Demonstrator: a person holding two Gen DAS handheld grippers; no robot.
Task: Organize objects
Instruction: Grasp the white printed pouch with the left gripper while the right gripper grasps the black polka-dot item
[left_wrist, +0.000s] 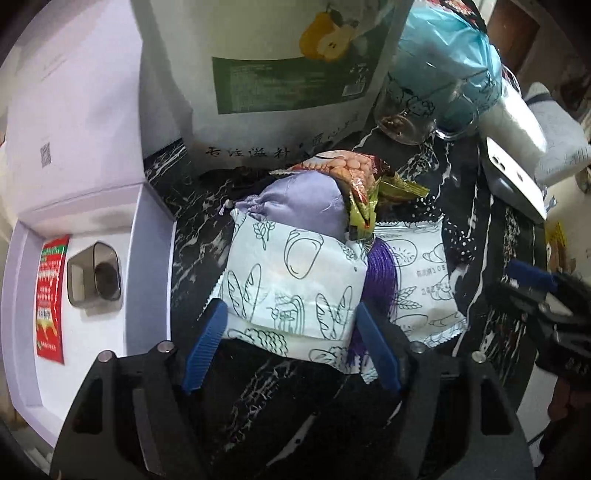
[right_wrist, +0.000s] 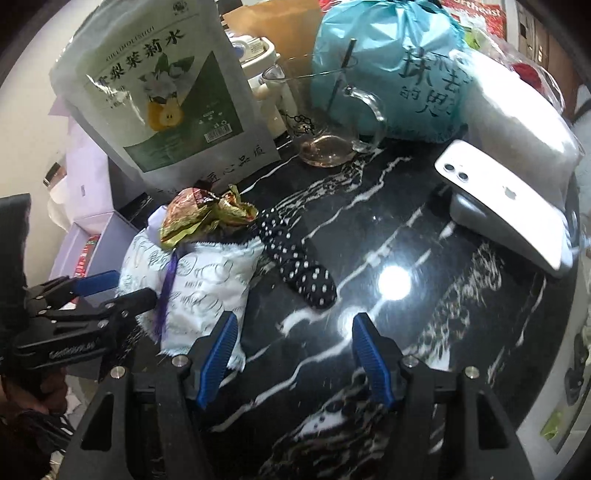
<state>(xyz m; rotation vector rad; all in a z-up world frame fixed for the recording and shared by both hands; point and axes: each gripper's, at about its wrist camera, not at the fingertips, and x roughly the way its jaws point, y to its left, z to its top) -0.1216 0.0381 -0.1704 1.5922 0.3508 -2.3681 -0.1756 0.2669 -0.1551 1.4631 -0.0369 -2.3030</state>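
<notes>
So the left tongs (left_wrist: 291, 347) are spread wide on either side of a white plastic bread packet printed with loaf outlines (left_wrist: 291, 280), blue pads beside its edges but not squeezing it as far as I can tell. That packet sits on top of a pile on the black marble-look worktop (right_wrist: 406, 258): a second matching bread packet (left_wrist: 421, 291), a lilac satin drawstring pouch (left_wrist: 299, 206), a crinkly green and gold snack wrapper (left_wrist: 362, 184) and a purple tassel (left_wrist: 380, 273). A black polka-dot sock (right_wrist: 299, 266) lies just beside the pile. The right tongs (right_wrist: 291, 354) hang open over bare worktop, nothing in them. A lavender box (left_wrist: 92, 258) sits open to the left.
</notes>
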